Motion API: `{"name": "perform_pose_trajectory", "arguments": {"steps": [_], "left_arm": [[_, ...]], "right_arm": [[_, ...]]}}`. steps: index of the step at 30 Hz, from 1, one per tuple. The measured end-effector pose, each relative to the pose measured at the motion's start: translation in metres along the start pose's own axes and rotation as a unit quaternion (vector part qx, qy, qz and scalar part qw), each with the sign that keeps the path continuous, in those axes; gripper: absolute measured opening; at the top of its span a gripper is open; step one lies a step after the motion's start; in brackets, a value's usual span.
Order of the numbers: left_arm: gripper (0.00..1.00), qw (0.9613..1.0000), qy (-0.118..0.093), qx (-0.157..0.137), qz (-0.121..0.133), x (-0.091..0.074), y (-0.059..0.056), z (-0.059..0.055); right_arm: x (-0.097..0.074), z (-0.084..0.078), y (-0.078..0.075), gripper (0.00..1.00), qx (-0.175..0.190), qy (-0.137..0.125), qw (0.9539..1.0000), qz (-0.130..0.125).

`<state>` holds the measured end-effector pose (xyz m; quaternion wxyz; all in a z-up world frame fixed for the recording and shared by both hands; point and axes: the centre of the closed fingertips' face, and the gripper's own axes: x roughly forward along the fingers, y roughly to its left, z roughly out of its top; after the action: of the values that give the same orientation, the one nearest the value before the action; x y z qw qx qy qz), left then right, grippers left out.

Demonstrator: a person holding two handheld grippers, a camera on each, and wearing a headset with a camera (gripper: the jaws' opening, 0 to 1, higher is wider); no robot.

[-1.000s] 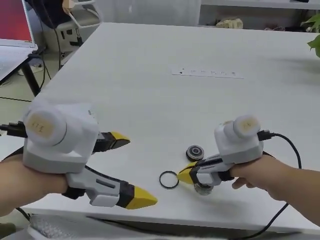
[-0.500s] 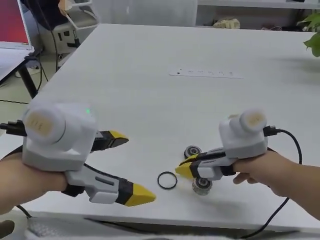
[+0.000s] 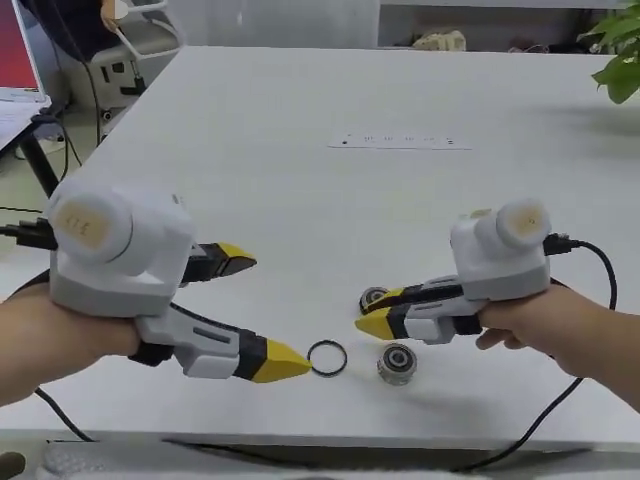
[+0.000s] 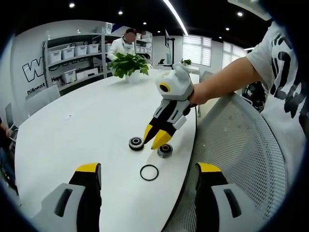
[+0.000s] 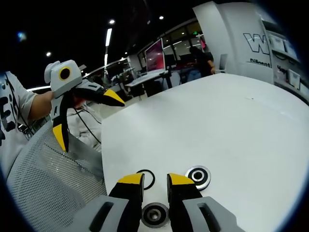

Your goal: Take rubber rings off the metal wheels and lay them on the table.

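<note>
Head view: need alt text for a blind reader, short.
Two handheld grippers over a white table: the left gripper, jaws wide open, has one tip beside a loose black ring; the right gripper, jaws nearly together, points between a near wheel and a far wheel partly hidden behind it.

Left tongs [image 3: 272,312], right tongs [image 3: 371,312]: white-grey bodies, black jaws, yellow tips; black cable [image 3: 606,268]; white printed T-shirt [image 4: 277,63].
</note>
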<state>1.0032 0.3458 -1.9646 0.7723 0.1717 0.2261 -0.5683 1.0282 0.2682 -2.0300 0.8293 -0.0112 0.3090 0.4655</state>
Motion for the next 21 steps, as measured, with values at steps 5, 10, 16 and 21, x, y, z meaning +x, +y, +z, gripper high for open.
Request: {"name": "perform_pose_trajectory", "arguments": {"steps": [5,10,16,21], "left_arm": [[0.75,1.0,-0.004,0.0,0.0,0.005,0.005,0.005],[0.74,1.0,-0.003,-0.001,-0.003,0.011,0.008,0.006],[0.73,1.0,0.0,0.007,-0.005,0.019,0.014,0.01],[0.72,0.9999,0.004,0.01,-0.006,0.027,0.019,0.01]], "right_arm": [[-0.006,0.003,-0.006,0.21,0.0,-0.009,0.9999,-0.008],[-0.011,0.005,-0.012,0.24,-0.003,-0.015,0.9998,-0.015],[-0.017,0.007,-0.019,0.29,-0.002,-0.019,0.9995,-0.026],[-0.02,0.005,-0.025,0.31,-0.002,-0.019,0.9992,-0.034]]}}
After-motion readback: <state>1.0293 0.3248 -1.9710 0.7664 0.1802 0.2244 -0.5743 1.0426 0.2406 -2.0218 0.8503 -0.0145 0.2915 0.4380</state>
